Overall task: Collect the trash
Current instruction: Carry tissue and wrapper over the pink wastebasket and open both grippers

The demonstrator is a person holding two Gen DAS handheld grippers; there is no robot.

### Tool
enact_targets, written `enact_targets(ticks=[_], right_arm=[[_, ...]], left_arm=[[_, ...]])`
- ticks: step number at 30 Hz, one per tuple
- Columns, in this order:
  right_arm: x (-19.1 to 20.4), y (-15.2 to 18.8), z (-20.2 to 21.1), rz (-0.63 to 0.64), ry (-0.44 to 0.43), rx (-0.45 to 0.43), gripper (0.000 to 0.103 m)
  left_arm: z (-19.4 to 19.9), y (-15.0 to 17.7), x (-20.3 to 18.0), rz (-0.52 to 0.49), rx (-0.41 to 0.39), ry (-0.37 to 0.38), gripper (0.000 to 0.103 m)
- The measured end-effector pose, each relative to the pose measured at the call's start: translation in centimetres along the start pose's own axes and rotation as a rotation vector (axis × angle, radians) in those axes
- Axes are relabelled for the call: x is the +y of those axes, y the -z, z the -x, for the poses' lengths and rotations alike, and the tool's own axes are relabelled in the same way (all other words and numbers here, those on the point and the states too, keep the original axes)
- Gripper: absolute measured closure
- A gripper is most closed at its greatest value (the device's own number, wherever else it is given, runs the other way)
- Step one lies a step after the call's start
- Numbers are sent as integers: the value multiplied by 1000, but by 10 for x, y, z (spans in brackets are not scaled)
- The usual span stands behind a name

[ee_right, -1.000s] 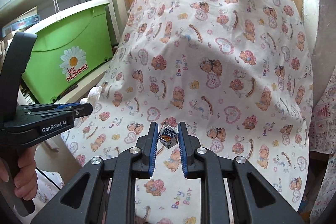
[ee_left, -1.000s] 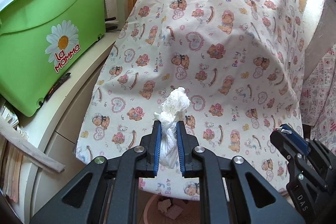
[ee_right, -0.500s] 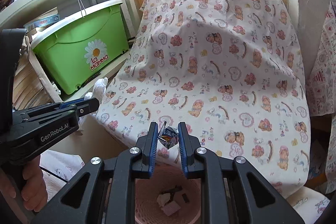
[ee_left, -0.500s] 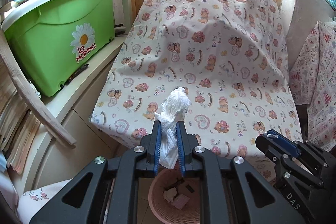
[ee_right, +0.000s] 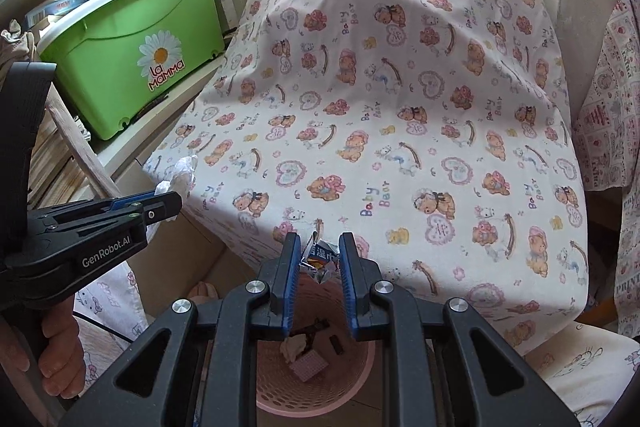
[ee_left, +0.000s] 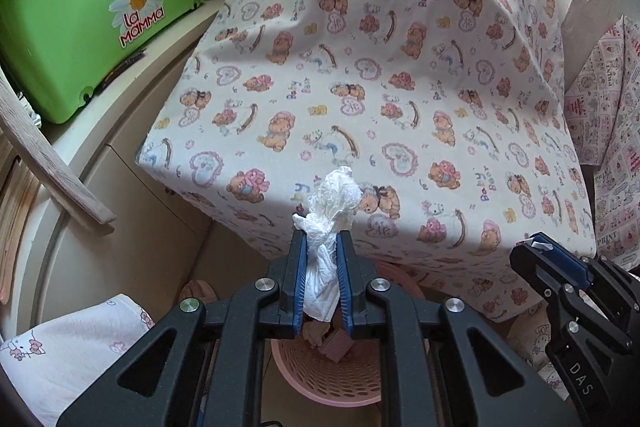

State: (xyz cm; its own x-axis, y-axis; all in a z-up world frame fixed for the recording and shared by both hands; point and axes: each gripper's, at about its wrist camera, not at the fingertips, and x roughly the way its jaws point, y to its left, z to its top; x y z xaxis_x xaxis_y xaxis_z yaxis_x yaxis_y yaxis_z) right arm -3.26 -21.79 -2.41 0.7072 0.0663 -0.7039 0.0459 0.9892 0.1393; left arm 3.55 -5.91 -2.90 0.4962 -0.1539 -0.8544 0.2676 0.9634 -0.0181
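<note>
My left gripper [ee_left: 322,241] is shut on a crumpled white tissue [ee_left: 331,199], which sticks up past its blue pads and hangs over the pink perforated basket [ee_left: 324,379]. In the right wrist view my right gripper [ee_right: 319,245] is shut on a small crinkled foil wrapper [ee_right: 320,255] with blue print, held above the same pink basket [ee_right: 320,391]. Scraps of trash lie inside the basket. The left gripper [ee_right: 166,203] with its tissue shows at the left of the right wrist view, and the right gripper [ee_left: 534,247] shows at the lower right of the left wrist view.
A table under a teddy-bear print cloth [ee_left: 380,87] stands just behind the basket. A green lidded bin [ee_left: 100,7] sits on a cream shelf to the left, with a wooden slat [ee_left: 48,163] leaning nearby. A person's hand [ee_right: 52,359] holds the left gripper's handle.
Both grippers have pulled back from over the table and sunk lower. The pink basket, hidden before, now lies under both held pieces. Both grips are unchanged.
</note>
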Motion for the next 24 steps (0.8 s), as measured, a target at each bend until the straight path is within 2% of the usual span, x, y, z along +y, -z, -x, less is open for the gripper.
enact_targets(ticks=[6,12,19,24], right_arm=[[2,10,-21,0,-35,84,82],[11,22,-43,22,-55,162,82],[14,42,-82,26,-13,277,82],[21,60,-112,74,36,350,82]], left_arm=[[-25,12,-3,-9,115,21,89],[-51,22,-1,28,236,80,89],[-89,40,5,63,368,60,89],[-122,50,10,81,456,31,89]])
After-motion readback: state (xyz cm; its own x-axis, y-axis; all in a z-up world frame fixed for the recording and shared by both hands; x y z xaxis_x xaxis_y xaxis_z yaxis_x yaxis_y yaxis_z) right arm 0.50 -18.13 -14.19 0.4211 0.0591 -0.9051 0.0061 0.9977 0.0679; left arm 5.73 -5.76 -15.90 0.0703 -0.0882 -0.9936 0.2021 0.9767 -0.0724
